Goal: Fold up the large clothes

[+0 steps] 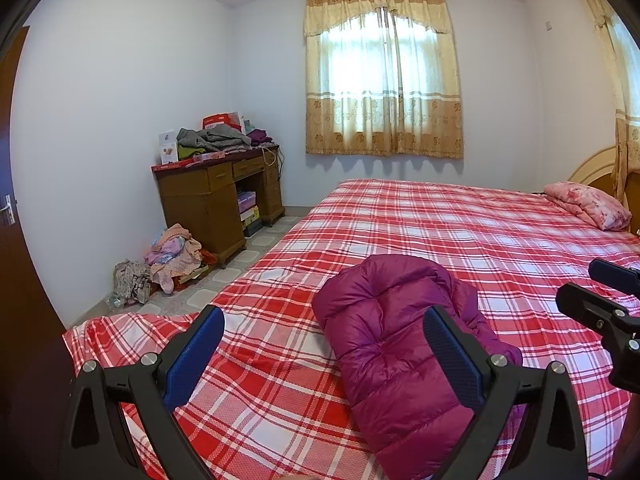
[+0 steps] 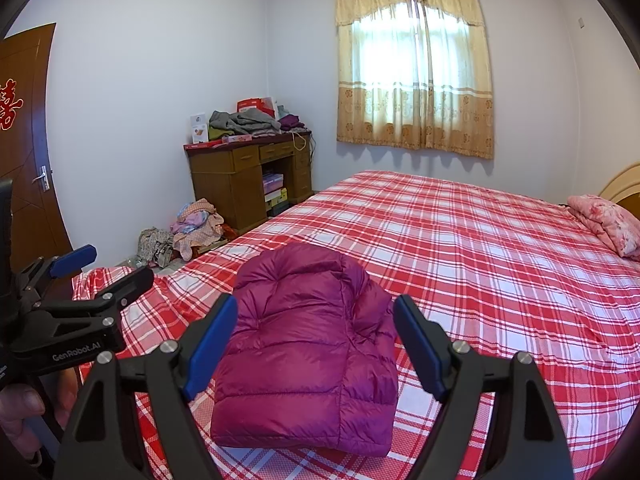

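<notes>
A magenta puffer jacket (image 1: 400, 344) lies folded into a compact bundle on the red plaid bed (image 1: 460, 232). In the right wrist view the jacket (image 2: 304, 356) sits straight ahead between the fingers. My left gripper (image 1: 324, 320) is open and empty, held above the bed to the left of the jacket; it also shows in the right wrist view (image 2: 116, 264). My right gripper (image 2: 316, 308) is open and empty above the jacket's near end; it shows at the right edge of the left wrist view (image 1: 588, 280).
A pink folded quilt (image 1: 588, 204) lies at the head of the bed by the headboard. A wooden desk (image 1: 216, 200) piled with clothes stands against the far wall, with a clothes heap (image 1: 168, 260) on the floor. A brown door (image 2: 28, 152) is at left.
</notes>
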Available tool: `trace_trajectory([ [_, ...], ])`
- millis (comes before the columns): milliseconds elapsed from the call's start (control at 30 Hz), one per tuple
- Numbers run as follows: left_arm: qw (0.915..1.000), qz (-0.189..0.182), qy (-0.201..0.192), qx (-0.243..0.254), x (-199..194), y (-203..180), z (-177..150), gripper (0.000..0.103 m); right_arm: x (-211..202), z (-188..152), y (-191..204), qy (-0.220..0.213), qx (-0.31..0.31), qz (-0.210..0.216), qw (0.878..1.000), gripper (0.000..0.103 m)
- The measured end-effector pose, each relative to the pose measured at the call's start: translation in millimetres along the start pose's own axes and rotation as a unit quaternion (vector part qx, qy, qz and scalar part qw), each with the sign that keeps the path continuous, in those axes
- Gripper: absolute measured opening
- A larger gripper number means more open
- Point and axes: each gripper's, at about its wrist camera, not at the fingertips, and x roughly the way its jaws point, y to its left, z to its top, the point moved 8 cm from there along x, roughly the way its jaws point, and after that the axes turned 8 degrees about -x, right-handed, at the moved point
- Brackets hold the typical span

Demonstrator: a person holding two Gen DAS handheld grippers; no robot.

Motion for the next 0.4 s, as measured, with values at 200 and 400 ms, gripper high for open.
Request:
trace_trajectory([
  [200, 1.0, 0.003, 0.002, -0.003, 2.4, 3.9, -1.9, 0.1, 0.7, -1.6, 0.6, 0.002, 0.002, 0.001, 1.0, 0.083],
  [400, 1.0, 0.007, 0.0, 0.006, 4.4, 1.8, -4.0, 0.1, 1.4, -1.8, 1.0, 0.003, 0.001, 0.001, 1.0, 0.083],
])
